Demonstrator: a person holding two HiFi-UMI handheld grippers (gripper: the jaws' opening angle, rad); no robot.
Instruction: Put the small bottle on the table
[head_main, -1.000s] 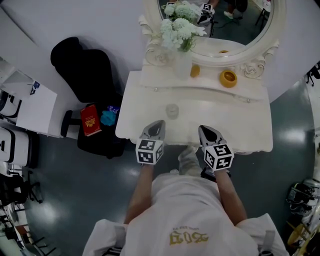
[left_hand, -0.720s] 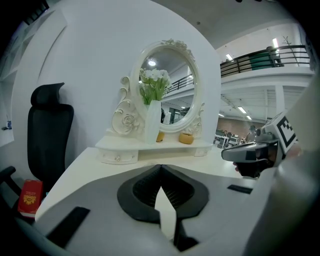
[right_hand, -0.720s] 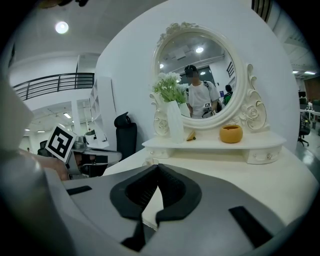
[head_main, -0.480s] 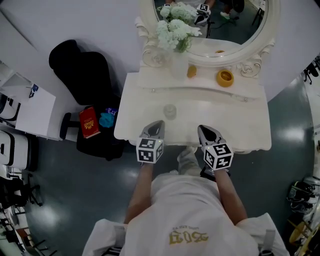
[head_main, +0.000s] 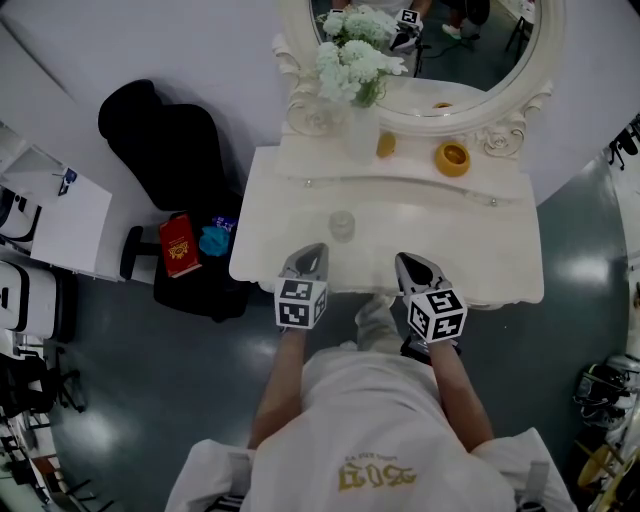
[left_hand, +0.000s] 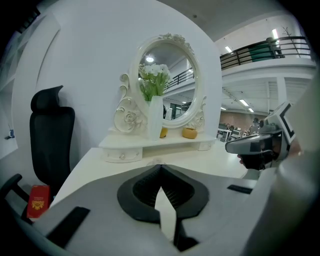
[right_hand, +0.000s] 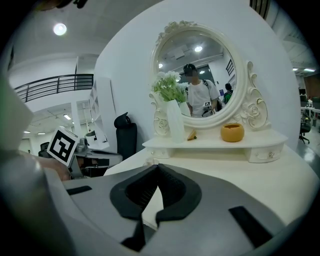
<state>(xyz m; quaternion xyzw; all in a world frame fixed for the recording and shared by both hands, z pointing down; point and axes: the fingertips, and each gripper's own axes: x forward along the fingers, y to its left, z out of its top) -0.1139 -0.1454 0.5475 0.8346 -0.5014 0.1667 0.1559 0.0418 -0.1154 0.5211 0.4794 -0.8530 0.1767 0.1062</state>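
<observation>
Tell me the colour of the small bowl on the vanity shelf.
The bowl is orange-yellow, seen best in the right gripper view.

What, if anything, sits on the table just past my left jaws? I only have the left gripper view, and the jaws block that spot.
Observer: The head view shows a small clear thing standing on the table, just ahead of the left gripper and slightly to its right.
Operator: Is the right gripper carrying anything?
Observer: No. In its own view the right gripper has its jaws together with nothing between them.
Operator: Anything by the red box that I can't see?
Observer: Yes, the head view shows a blue thing lying right beside the red box, on the side toward the table.
</observation>
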